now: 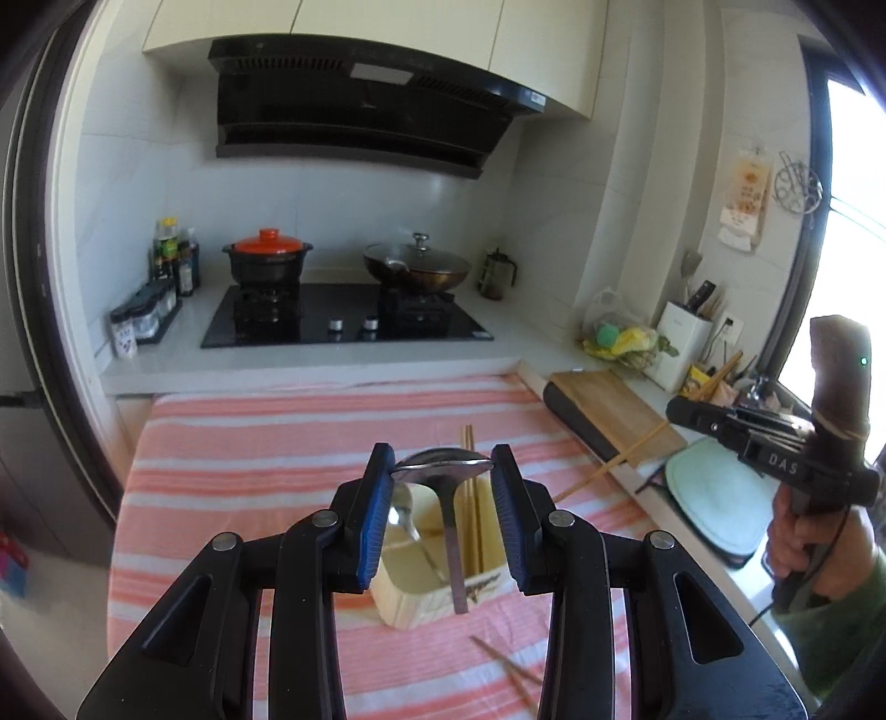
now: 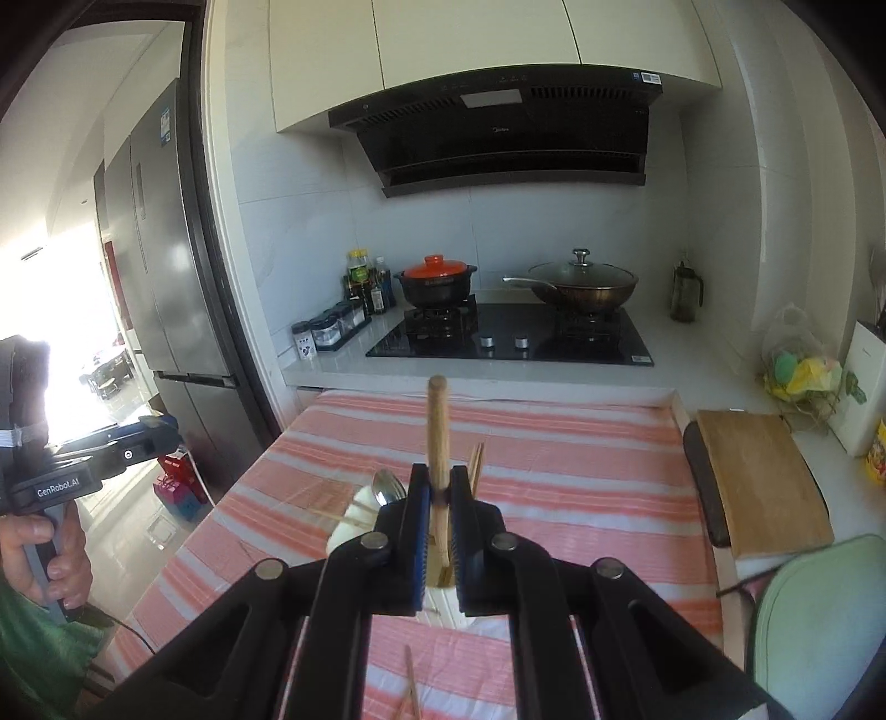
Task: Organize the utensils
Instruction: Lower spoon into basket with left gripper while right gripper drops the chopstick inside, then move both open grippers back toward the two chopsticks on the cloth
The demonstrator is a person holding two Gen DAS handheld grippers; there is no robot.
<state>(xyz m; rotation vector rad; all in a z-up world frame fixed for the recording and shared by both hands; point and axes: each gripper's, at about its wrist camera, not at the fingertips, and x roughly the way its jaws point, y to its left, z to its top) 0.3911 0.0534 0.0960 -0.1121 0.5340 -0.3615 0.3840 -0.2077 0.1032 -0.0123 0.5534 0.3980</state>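
The left gripper (image 1: pixel 441 471) pinches a steel ladle (image 1: pixel 451 498) by its bowl above the wooden organizer box (image 1: pixel 443 595) on the striped surface (image 1: pixel 249 471), ready for lowering in, while the right gripper (image 2: pixel 437 498) clamps a wooden-handled utensil (image 2: pixel 438 432), seemingly next for the box.

White tiled walls (image 2: pixel 288 232), a black range hood (image 2: pixel 498 127) under cream cabinets (image 2: pixel 470 39), a steel fridge (image 2: pixel 166 249) by the sunlit doorway (image 2: pixel 72 310).
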